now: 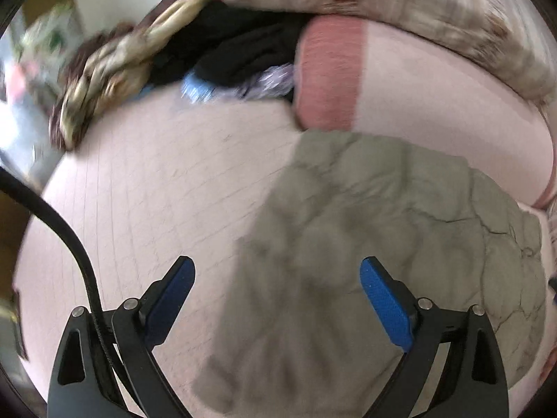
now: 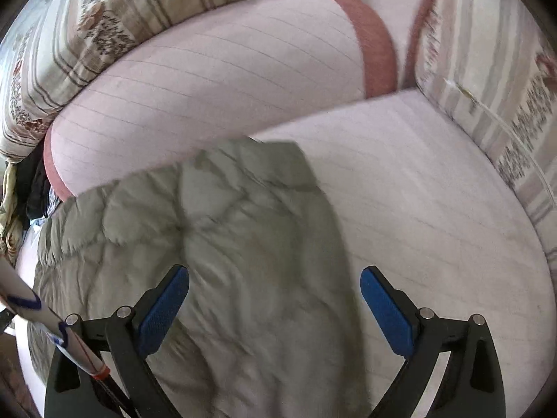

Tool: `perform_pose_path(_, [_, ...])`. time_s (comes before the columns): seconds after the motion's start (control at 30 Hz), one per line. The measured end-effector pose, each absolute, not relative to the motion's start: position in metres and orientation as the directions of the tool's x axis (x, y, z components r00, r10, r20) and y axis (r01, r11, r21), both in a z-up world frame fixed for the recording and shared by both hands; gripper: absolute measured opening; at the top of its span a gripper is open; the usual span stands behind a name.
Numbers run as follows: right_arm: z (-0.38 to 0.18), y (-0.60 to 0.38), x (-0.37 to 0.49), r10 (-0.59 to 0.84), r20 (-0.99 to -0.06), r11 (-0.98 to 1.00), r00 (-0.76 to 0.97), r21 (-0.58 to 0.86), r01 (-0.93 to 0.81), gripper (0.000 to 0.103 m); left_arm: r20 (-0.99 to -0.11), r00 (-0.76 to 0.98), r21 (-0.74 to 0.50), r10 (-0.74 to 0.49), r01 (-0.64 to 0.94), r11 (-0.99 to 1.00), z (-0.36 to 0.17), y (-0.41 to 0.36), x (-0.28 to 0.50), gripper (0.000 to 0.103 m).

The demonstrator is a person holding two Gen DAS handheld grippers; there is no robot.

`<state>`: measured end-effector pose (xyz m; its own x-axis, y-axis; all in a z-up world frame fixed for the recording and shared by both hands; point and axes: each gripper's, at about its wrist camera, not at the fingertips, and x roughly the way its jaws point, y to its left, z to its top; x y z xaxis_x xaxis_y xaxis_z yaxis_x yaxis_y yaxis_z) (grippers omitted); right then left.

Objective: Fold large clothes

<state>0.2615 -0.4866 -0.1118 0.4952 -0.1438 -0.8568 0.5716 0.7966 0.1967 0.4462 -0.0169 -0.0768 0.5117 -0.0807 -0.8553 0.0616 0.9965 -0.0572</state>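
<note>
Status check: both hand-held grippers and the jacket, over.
Left hand-held gripper open, empty. Right hand-held gripper open, empty. Olive quilted jacket on bed, unheld.

One olive-green quilted puffer jacket, one pale pink pillow with a red end band, two striped floral cushions, and one heap of mixed clothes are visible.

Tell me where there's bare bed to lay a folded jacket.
Bare sheet lies left of the jacket, below the clothes pile. More bare sheet lies right of the jacket, up to the striped quilt. It is crowded at the pile and the pink pillow.
</note>
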Motion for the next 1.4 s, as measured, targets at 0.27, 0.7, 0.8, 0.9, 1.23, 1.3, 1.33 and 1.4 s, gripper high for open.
perform_pose_path(0.27, [-0.158,-0.536,0.212,0.045,-0.868,0.709,0.495,0.377,0.596,0.101,-0.847,0.373,-0.4,-0.378,0.022,0.916,-0.129,0.049,0.447,0.096])
perform_pose_path(0.7, [-0.205,-0.549,0.221,0.27,-0.756,0.664,0.596,0.595,0.454,0.103,-0.678,0.197,-0.706,-0.708,0.091,0.702,-0.194,0.042,0.462,0.1])
perform_pose_path(0.8, [-0.209,-0.549,0.225,0.285,-0.737,0.669,0.612,0.61,0.424,0.103,-0.678,0.197,-0.702,-0.708,0.112,0.703,-0.194,0.039,0.463,0.102])
perform_pose_path(0.9, [-0.21,-0.545,0.232,0.292,-0.727,0.683,0.621,0.613,0.397,0.103,-0.702,0.194,-0.675,-0.685,0.123,0.727,-0.195,0.031,0.466,0.103])
perform_pose_path(1.23, [-0.212,-0.506,0.257,0.379,-0.689,0.711,0.617,0.644,0.282,0.083,-0.773,0.219,-0.572,-0.596,0.165,0.803,-0.181,0.004,0.462,0.098])
perform_pose_path(1.3, [-0.207,-0.501,0.256,0.37,-0.698,0.711,0.614,0.638,0.296,0.071,-0.795,0.245,-0.528,-0.555,0.174,0.832,-0.17,-0.002,0.456,0.08])
perform_pose_path(1.33, [-0.204,-0.5,0.255,0.366,-0.7,0.71,0.613,0.636,0.302,0.063,-0.804,0.26,-0.505,-0.535,0.178,0.845,-0.163,-0.005,0.452,0.075])
perform_pose_path(1.4, [-0.195,-0.496,0.253,0.347,-0.709,0.717,0.614,0.623,0.314,0.052,-0.815,0.289,-0.467,-0.501,0.183,0.865,-0.15,-0.007,0.446,0.058])
